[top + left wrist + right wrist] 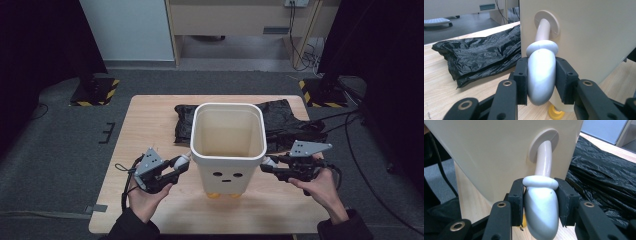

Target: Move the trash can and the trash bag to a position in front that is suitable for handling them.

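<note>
- cream plastic bin with a small face [228, 150] stands at centre of light wooden table [150, 122]; its base is partly hidden, only yellow feet [221, 195] peek out under it.
- left gripper [176, 167] jaws clamped on the bin's pale grey left arm-handle [541, 75].
- right gripper [272, 166] jaws clamped on right arm-handle [541, 207].
- crumpled black plastic bag [280, 122] behind the bin, middle hidden by it.
- cables [305, 52] on grey floor beyond, hard to make out.

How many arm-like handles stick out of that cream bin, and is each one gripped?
2. The left handle juts from the bin on its left side, clamped in the left gripper. The right handle juts from the opposite side, clamped in the right gripper.
</note>
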A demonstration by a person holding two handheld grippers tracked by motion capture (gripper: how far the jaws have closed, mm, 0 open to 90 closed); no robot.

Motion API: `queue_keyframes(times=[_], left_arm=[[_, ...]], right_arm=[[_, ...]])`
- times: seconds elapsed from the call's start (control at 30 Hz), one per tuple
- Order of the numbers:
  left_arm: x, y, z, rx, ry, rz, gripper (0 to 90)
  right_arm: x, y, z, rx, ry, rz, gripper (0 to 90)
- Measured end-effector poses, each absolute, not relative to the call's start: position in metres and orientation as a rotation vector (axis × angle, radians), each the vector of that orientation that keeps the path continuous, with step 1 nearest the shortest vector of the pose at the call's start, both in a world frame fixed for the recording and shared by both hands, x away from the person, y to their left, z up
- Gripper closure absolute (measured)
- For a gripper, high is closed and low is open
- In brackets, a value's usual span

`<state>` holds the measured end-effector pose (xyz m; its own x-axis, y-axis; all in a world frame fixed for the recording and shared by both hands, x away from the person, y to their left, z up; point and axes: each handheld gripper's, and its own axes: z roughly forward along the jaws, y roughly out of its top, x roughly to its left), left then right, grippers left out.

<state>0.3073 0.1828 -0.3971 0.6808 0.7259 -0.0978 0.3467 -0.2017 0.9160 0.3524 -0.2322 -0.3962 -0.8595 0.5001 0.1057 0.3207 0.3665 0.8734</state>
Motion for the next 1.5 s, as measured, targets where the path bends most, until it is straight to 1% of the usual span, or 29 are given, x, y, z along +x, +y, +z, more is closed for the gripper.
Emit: queue_keyframes(times=[0.1,0.13,0.17,0.2,0.23,0.27,0.33,0.4,0.43,0.47,0.57,0.67,0.77,0.87,0.97,1.1,1.2,1.3,1.4,1.5], left_arm=[[0.309,0.184,-0.397,1.807,0.851,0.418,64.9],[0.309,0.186,-0.396,1.797,0.844,0.413,63.6],[0.31,0.189,-0.394,1.773,0.824,0.435,58.3],[0.309,0.193,-0.39,1.745,0.813,0.458,52.4],[0.309,0.196,-0.387,1.728,0.81,0.469,50.2],[0.308,0.201,-0.382,1.706,0.808,0.488,46.4],[0.309,0.21,-0.374,1.68,0.811,0.553,45.0],[0.317,0.223,-0.371,1.656,0.832,0.604,42.1],[0.317,0.223,-0.371,1.656,0.832,0.604,41.6],[0.322,0.227,-0.372,1.651,0.84,0.621,41.6],[0.349,0.233,-0.384,1.678,0.878,0.644,37.3],[0.383,0.23,-0.406,1.748,0.887,0.648,35.2],[0.419,0.222,-0.436,1.88,0.902,0.66,34.1],[0.443,0.212,-0.461,1.933,0.893,0.64,32.1],[0.462,0.2,-0.483,2.003,0.865,0.649,31.2],[0.476,0.188,-0.502,2.068,0.811,0.629,29.2],[0.482,0.184,-0.509,2.077,0.797,0.624,29.2],[0.489,0.183,-0.514,2.07,0.823,0.624,30.9],[0.496,0.182,-0.521,2.1,0.848,0.597,32.8],[0.5,0.18,-0.528,2.121,0.862,0.574,36.6]], right_arm=[[0.352,-0.231,-0.397,0.74,2.453,1.485,61.3],[0.351,-0.231,-0.397,0.74,2.452,1.485,60.7],[0.351,-0.231,-0.397,0.73,2.45,1.486,58.2],[0.351,-0.232,-0.396,0.727,2.42,1.516,53.4],[0.351,-0.234,-0.394,0.734,2.404,1.545,52.6],[0.351,-0.238,-0.39,0.742,2.361,1.59,49.6],[0.351,-0.242,-0.388,0.757,2.333,1.612,48.4],[0.352,-0.251,-0.383,0.783,2.267,1.648,43.6],[0.352,-0.251,-0.383,0.783,2.267,1.648,43.6],[0.352,-0.255,-0.382,0.798,2.235,1.664,41.7],[0.355,-0.268,-0.377,0.847,2.136,1.723,37.3],[0.361,-0.279,-0.384,0.908,2.043,1.655,31.4],[0.368,-0.284,-0.394,0.947,2.029,1.607,28.9],[0.375,-0.29,-0.409,0.991,2.022,1.548,27.1],[0.383,-0.298,-0.429,1.037,2.022,1.476,25.9],[0.386,-0.303,-0.44,1.071,2.025,1.459,24.8],[0.389,-0.304,-0.448,1.093,2.053,1.434,24.9],[0.391,-0.303,-0.451,1.092,2.068,1.422,25.0],[0.391,-0.3,-0.451,1.082,2.07,1.431,25.0],[0.392,-0.299,-0.452,1.072,2.081,1.427,25.0]])
